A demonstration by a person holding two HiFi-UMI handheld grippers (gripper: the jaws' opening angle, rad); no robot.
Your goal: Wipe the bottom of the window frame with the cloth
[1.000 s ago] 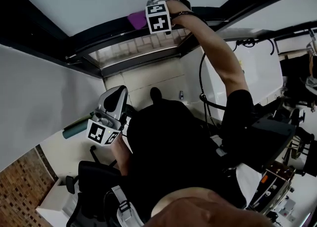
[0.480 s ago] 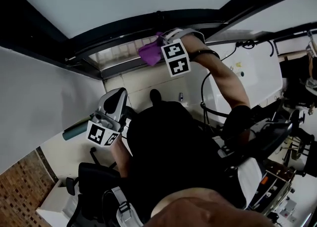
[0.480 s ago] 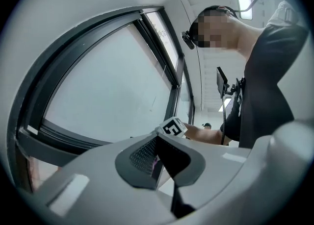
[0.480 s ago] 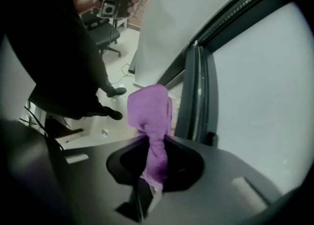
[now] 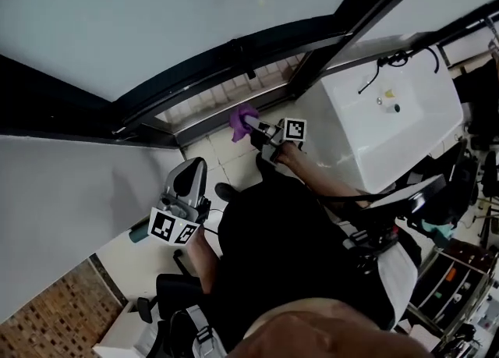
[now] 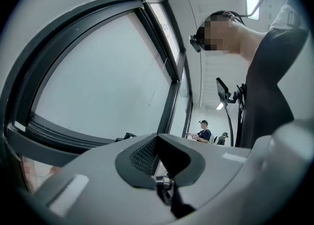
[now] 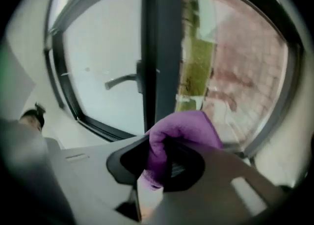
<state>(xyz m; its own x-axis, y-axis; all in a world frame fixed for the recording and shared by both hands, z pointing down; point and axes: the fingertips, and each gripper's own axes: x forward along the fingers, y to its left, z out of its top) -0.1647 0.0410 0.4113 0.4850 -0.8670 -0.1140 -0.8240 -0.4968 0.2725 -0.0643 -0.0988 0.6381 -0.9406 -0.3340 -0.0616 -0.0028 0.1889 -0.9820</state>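
In the head view my right gripper (image 5: 256, 129) is shut on a purple cloth (image 5: 242, 121). It hangs close to my body, below the dark window frame (image 5: 234, 51) and apart from it. In the right gripper view the cloth (image 7: 185, 130) bulges out between the jaws, in front of the frame's dark upright bar (image 7: 159, 47) and a window handle (image 7: 120, 81). My left gripper (image 5: 185, 185) is held low at my left side. In its own view the left gripper (image 6: 157, 158) is shut on nothing, facing a window frame (image 6: 172, 74).
A white cabinet (image 5: 390, 107) with a cable on top stands to the right of the window. Pale floor tiles (image 5: 210, 150) lie below the frame. Equipment racks (image 5: 452, 278) crowd the lower right. Two people (image 6: 202, 131) stand far off down the room.
My right gripper has come down from the window frame with the purple cloth and now sits close to my body. The left gripper has barely moved.
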